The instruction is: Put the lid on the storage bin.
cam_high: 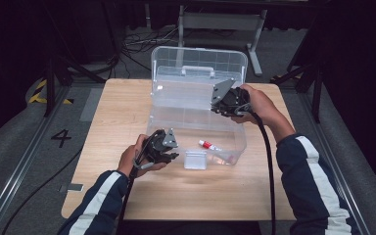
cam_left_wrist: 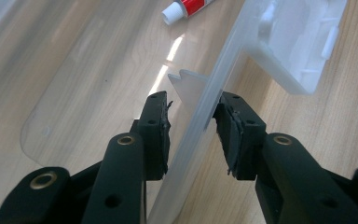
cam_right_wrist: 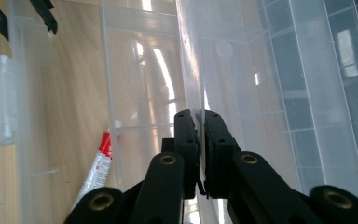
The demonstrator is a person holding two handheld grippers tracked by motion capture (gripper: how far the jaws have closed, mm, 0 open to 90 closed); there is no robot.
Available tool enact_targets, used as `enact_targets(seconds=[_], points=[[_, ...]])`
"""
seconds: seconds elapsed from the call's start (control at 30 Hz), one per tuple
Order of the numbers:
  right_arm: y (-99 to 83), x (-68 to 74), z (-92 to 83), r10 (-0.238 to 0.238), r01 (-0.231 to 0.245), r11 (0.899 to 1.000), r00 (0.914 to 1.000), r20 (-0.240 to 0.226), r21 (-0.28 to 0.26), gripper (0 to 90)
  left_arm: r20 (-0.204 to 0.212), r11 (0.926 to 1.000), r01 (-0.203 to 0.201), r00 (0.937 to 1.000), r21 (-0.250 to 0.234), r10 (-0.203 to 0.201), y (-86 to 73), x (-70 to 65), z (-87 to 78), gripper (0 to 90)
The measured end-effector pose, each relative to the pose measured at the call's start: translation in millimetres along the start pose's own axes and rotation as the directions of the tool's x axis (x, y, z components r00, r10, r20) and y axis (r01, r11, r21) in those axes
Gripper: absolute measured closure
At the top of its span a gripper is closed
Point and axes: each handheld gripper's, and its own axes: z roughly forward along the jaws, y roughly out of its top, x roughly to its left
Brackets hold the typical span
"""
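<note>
A clear, glossy plastic box [cam_high: 196, 132] with rounded corners sits mid-desk on pale wood-grain [cam_high: 127, 107], its ribbed lid [cam_high: 199, 66] standing open at 12 o'clock. Inside, toward 4 o'clock, lies a small red-and-white tube [cam_high: 209, 145] with a white cap. The left tongs [cam_left_wrist: 193, 128], matte black, straddle the box's thin front wall, jaws apart, the right pad touching it. The right tongs [cam_right_wrist: 199, 140] are clamped together on the box's right wall, at 2 o'clock
</note>
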Motion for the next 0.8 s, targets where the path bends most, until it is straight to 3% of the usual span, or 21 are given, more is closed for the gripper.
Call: enact_targets(seconds=[0.3,0.63,0.8], points=[[-3.1,12.0,-2.8,-0.011,0.011,1.000,0.9999,0.003,-0.004,85.6,-0.009,1.0000,-0.007,0.9999,0.000,0.007,-0.1,-1.1,0.3,63.7],[-11.1,19.3,-3.2,0.031,-0.030,0.998,0.9995,0.005,-0.059,85.2,-0.019,0.9999,-0.014,0.9997,-0.004,0.014,-0.6,-2.6,0.7,62.6],[-18.9,21.9,-3.8,0.066,-0.066,0.991,0.9978,-0.006,-0.113,84.6,-0.020,0.9999,-0.015,0.9997,-0.006,0.015,-0.4,-2.5,0.8,62.5]])
